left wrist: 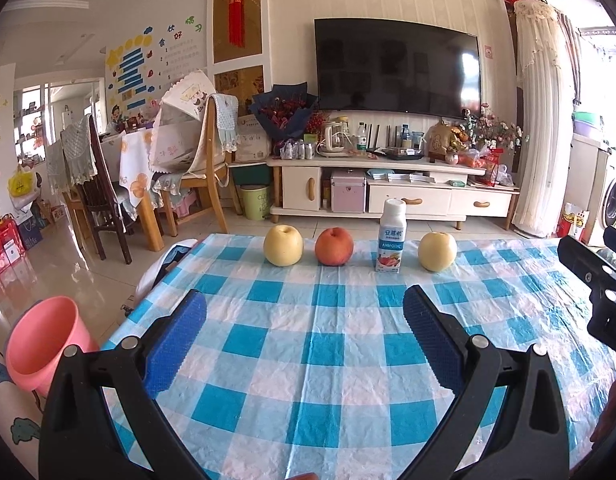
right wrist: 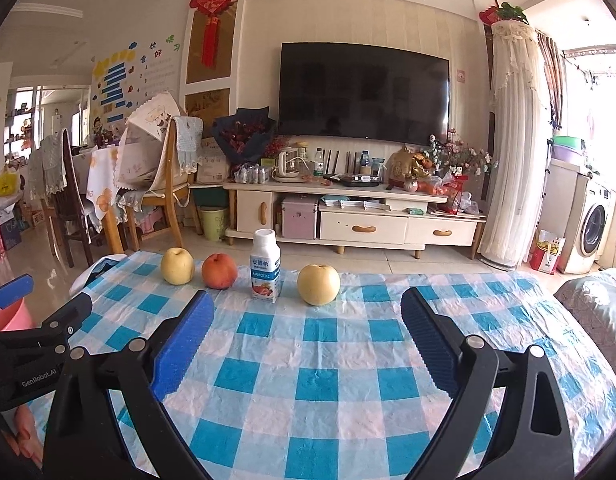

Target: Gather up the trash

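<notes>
A white yogurt drink bottle (left wrist: 392, 237) (right wrist: 265, 266) stands upright at the far edge of the blue checked table (left wrist: 308, 360) (right wrist: 328, 380). It sits in a row between a red apple (left wrist: 334, 246) (right wrist: 219, 271) and a yellow apple (left wrist: 437, 251) (right wrist: 318, 284); another yellow apple (left wrist: 283, 245) (right wrist: 177, 266) ends the row on the left. My left gripper (left wrist: 303, 308) is open and holds nothing, well short of the row. My right gripper (right wrist: 307, 312) is open too, just short of the bottle and yellow apple. A pink bin (left wrist: 43, 344) (right wrist: 11, 316) stands on the floor left of the table.
The right gripper's body (left wrist: 596, 280) shows at the right edge of the left wrist view, and the left gripper's body (right wrist: 27, 320) at the left of the right wrist view. Beyond the table are a TV cabinet (left wrist: 388, 184), chairs (left wrist: 203, 160) and a green bin (left wrist: 255, 200).
</notes>
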A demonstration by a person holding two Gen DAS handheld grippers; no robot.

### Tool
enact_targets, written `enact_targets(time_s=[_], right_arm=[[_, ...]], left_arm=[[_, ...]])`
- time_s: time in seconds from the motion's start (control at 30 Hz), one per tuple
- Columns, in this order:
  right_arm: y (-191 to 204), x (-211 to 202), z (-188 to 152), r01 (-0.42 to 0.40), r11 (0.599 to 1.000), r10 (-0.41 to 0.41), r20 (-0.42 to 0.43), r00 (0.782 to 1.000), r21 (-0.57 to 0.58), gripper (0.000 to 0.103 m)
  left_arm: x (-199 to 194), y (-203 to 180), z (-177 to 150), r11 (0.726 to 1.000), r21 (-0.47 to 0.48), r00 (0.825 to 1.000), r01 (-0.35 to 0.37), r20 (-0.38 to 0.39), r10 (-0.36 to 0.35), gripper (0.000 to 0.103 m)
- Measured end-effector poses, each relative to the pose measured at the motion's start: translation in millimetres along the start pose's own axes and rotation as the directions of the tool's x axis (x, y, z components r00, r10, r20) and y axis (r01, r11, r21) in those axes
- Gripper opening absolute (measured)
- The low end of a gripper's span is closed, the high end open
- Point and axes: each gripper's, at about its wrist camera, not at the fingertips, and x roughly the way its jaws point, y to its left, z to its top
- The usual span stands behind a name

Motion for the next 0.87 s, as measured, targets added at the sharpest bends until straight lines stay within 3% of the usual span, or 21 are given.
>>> enact_targets(time_s=[0.47, 0.6, 0.73, 0.87], right_arm=[[9.8, 35.6, -28.7, 0.005, 0.997, -0.013, -0.105, 0.994, -0.074, 0.093], [11.6, 54.0, -42.9, -0.013, 0.997, 0.0, -0.172, 0.985, -0.07, 0.093], [3.1, 87.7, -64.4, -0.022, 1.0, 0.027, -0.303, 0.952, 0.019, 0.093], [-4.8, 124.5, -90.2, 0.021, 0.996, 0.017, -0.435, 0.9, 0.082, 0.093]], left_arm=[[48.0, -10.8, -31.1, 0.999, -0.02, 0.995, 0.041, -0.09, -0.043, 0.099], [74.6, -15.0, -47.7, 0.999, -0.019, 0.986, 0.048, -0.158, -0.051, 0.099], [109.6, -18.1, -69.0, 0.998, -0.031, 0.965, 0.048, -0.256, -0.054, 0.099], [140.8, -22.8, -87.3, 0.999, -0.034, 0.937, 0.033, -0.346, -0.043, 0.099]])
